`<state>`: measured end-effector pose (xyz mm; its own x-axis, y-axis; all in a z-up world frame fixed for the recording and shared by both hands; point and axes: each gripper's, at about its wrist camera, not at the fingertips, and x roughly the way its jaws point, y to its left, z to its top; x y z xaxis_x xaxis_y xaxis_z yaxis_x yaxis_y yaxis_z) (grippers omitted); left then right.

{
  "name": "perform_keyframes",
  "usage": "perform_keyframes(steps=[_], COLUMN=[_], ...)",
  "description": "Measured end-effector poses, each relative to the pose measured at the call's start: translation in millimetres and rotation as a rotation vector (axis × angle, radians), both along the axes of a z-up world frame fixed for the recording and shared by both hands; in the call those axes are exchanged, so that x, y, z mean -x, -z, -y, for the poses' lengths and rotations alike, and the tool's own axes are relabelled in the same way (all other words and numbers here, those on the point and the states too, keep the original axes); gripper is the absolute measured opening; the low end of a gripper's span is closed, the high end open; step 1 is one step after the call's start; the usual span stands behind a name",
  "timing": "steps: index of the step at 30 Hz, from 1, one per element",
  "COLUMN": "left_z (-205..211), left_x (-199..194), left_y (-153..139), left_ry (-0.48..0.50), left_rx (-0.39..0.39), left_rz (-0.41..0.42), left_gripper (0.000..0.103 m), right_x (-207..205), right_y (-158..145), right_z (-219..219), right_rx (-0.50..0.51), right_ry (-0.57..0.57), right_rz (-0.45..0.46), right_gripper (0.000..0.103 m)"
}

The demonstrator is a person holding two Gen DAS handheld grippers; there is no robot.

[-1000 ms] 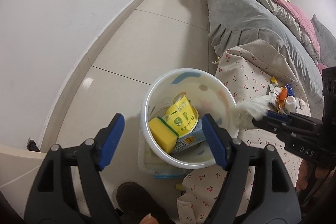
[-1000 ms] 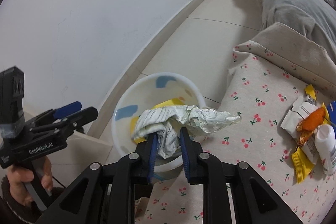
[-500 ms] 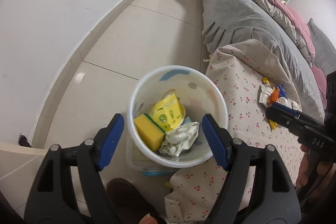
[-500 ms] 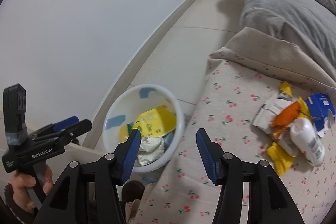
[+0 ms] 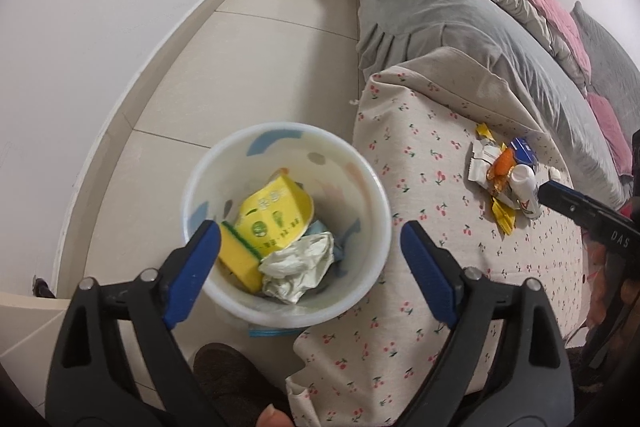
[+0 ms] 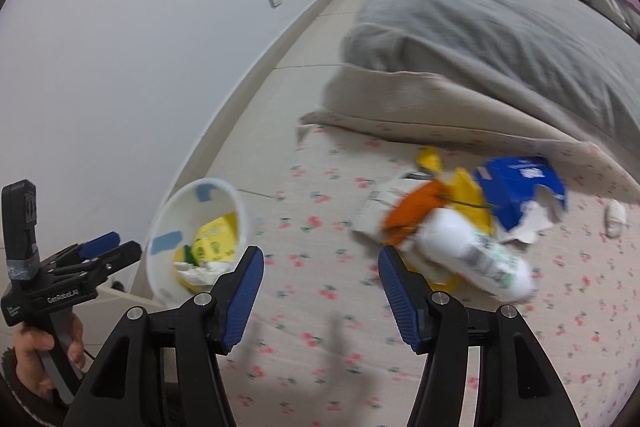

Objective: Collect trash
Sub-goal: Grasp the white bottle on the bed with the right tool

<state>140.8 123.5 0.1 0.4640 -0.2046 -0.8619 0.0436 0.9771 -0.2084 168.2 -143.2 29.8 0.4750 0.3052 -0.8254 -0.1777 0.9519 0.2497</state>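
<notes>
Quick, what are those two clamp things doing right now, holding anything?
Left gripper: jaws wide open, holding nothing, above the trash bin.
Right gripper: jaws wide open, holding nothing, over the cherry-print cloth.

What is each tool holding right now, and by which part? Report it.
Nothing is held. The left tool and right tool are both open and empty; the crumpled paper lies in the bin.

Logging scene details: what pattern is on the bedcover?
Small red cherries on cream bedcover; left wrist view shows it sharpest.
</notes>
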Motion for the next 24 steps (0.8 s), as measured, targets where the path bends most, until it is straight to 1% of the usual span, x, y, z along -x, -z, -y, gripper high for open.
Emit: perform_keyframes(steps=[8, 11, 15, 16, 19, 24], left_z=[33, 44, 57, 61, 69, 79], left_x=[-8, -11, -14, -15, -18, -22], left_y=[-2, -1, -1, -1, 1, 5], left_ry=[0.041, 0.059, 0.076, 0.081, 0.093, 0.104], left_rx=[-0.010, -0.015, -0.024, -0.026, -0.033, -0.041], left_rz=[-0.008, -0.012, -0.018, -0.020, -0.026, -0.040], left_gripper=[0.097, 0.097, 0.097, 0.097, 0.097, 0.097], right_x=[-2, -8, -14, -15, -20, -26], right_y=[7, 20, 39, 41, 43, 48], right_z=[51, 64, 72, 73, 71, 69], right_rx=[0.035, 0.069, 0.120, 0.131, 0.206, 0.265], right_ry=[0.067, 0.075, 0.068, 0.066, 0.056, 0.034], right_rz=[-0.035, -0.073, -0.124, -0.128, -0.094, -0.061], right_gripper=[0.061, 0.061, 0.061, 0.063, 0.064, 0.064])
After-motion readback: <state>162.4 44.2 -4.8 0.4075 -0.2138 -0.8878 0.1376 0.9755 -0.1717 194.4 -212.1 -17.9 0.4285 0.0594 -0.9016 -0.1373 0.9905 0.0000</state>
